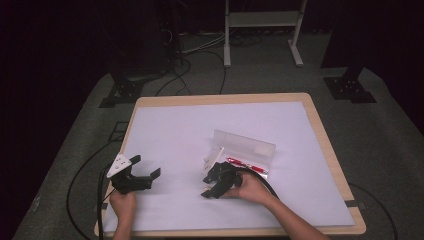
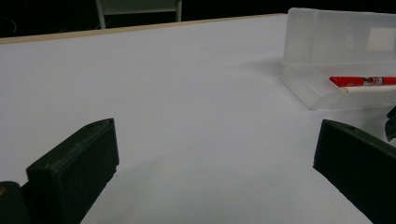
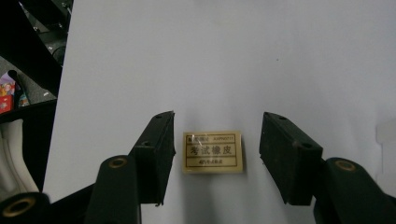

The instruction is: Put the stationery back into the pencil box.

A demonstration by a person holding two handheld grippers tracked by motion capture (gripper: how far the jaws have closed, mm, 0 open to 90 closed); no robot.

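between the right gripper [image 3: 215,154] wide jaws, eraser [image 3: 213,152] lying crosswise, untouched

The small cream-yellow eraser [image 3: 213,152], lying flat on the white sheet between the right gripper [image 3: 215,151]'s spread jaws, carries dark print in three lines. The large middle line reads 考试橡皮. The lines above and below it are too small to make out. The red pen [image 2: 362,80] in the clear case [image 2: 336,56] bears markings too blurred to read.
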